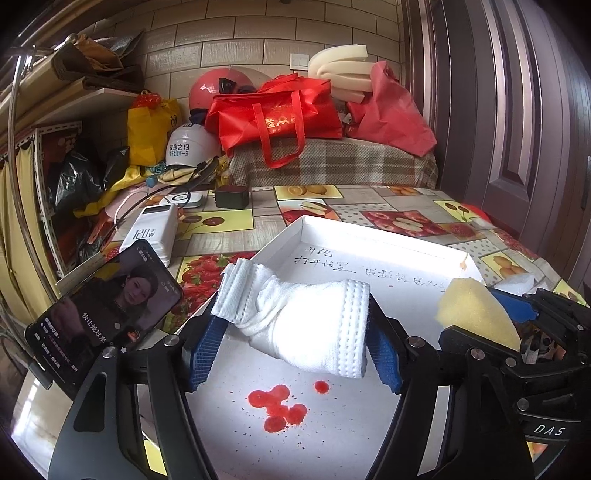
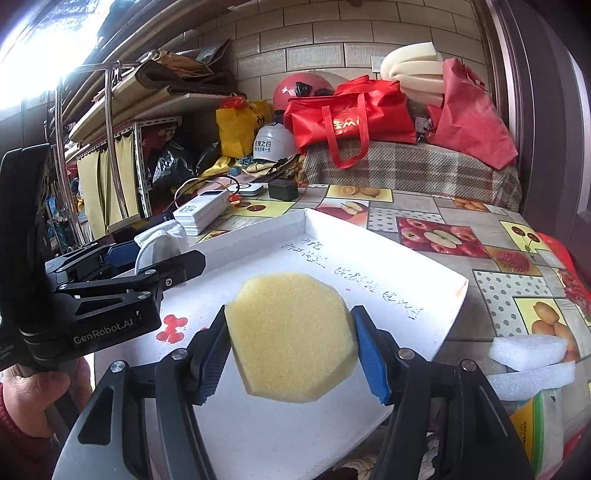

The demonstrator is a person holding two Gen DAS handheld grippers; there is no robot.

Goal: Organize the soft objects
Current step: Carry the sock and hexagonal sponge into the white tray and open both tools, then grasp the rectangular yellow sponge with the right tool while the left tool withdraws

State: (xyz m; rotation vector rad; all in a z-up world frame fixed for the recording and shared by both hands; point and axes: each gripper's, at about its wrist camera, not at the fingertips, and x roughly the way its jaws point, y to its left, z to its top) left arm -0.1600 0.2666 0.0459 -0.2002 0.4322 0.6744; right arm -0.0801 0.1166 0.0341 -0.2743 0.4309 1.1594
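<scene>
Each camera rides low on its own gripper, looking forward and slightly down over the white tray [image 1: 373,236] [image 2: 369,236], close above it. Both face the brick wall [image 1: 236,40] [image 2: 332,33], sharing tray, tablecloth [image 1: 406,206] [image 2: 461,221] and red bag [image 1: 277,114] [image 2: 351,114].

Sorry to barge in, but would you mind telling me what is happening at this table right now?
A person is sorting soft items with a handheld gripper in each hand. The left gripper is shut on a bundled white sock, and the right gripper is shut on a yellow sponge. Both are held over a shallow white tray bearing handwriting and a red stain. Two white foam pieces lie on the fruit-print tablecloth beside it.
</scene>
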